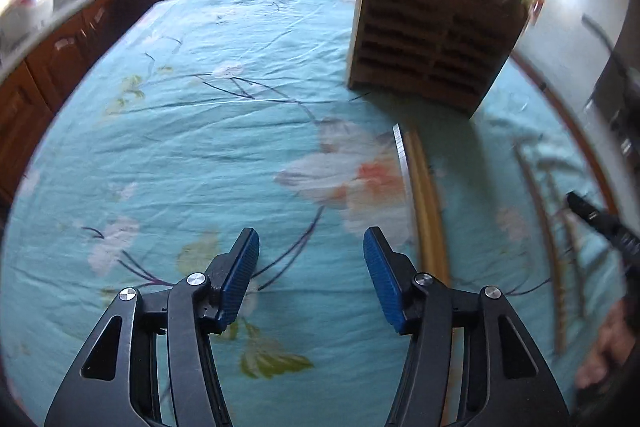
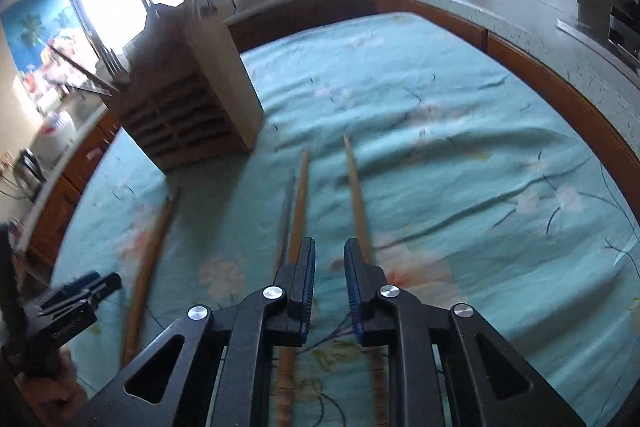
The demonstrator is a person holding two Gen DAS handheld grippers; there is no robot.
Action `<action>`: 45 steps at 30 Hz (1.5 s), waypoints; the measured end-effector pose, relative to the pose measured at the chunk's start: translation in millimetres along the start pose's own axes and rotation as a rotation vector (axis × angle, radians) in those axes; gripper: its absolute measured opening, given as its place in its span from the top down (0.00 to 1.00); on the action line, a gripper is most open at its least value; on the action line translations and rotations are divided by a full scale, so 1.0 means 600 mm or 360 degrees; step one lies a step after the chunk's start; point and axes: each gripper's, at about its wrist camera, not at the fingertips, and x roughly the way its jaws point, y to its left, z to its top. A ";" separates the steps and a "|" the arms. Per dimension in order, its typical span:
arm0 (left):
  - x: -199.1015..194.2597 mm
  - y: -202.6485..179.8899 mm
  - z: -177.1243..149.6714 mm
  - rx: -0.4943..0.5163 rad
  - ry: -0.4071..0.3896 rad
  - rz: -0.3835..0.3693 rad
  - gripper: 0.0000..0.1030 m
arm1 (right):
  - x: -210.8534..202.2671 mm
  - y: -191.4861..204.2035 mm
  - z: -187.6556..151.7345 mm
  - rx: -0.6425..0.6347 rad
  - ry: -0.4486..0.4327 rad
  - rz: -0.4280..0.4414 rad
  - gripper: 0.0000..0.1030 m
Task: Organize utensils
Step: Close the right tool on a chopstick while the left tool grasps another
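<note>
A wrinkled turquoise tablecloth with a pale flower print is spread over the whole table, bordered by brown wooden cabinets under a grey counter. A slatted light-wood utensil holder is stood upright on the far part of the cloth, with metal forks and other handles seen rising from its top; in the left wrist view the same holder is placed at upper right.

Four long wooden chopsticks are laid flat on the cloth, their long axes running roughly from the near edge toward the holder. One curved-looking stick is set apart to the left; a pair is laid close together left of centre, and a single one just right of it, its tip pointed away.

The left gripper is held wide open above bare cloth, with nothing between its blue pads. The right gripper is narrowed to a small gap over the chopsticks, nothing gripped.
</note>
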 end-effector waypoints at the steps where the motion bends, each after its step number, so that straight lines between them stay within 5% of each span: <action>1: -0.001 -0.004 0.004 -0.0001 0.0002 -0.0034 0.46 | -0.002 0.003 0.004 -0.0009 -0.0008 0.0038 0.83; 5: 0.002 -0.044 0.013 0.0110 -0.0012 -0.0086 0.46 | -0.002 0.022 0.008 -0.0050 -0.0001 0.0082 0.83; 12: 0.027 -0.068 -0.006 0.0319 -0.0014 0.0116 0.45 | 0.002 0.038 0.006 -0.0064 0.0015 0.0103 0.83; 21: 0.013 0.009 0.016 0.0041 0.0015 -0.0040 0.46 | 0.009 0.025 0.016 -0.0055 0.0002 0.0099 0.83; 38: 0.079 -0.017 0.081 0.0110 0.0025 0.0076 0.49 | 0.110 0.066 0.062 -0.0266 0.0173 0.0008 0.82; 40: 0.084 -0.027 0.084 0.0158 0.0022 0.0093 0.53 | 0.116 0.072 0.068 -0.0284 0.0194 0.0011 0.82; 42: 0.084 -0.040 0.084 0.0220 0.0010 0.0090 0.78 | 0.120 0.077 0.068 -0.0322 0.0199 -0.0003 0.84; 45: 0.083 -0.051 0.084 0.0274 0.0018 0.0053 0.94 | 0.123 0.082 0.064 -0.0380 0.0195 -0.0031 0.93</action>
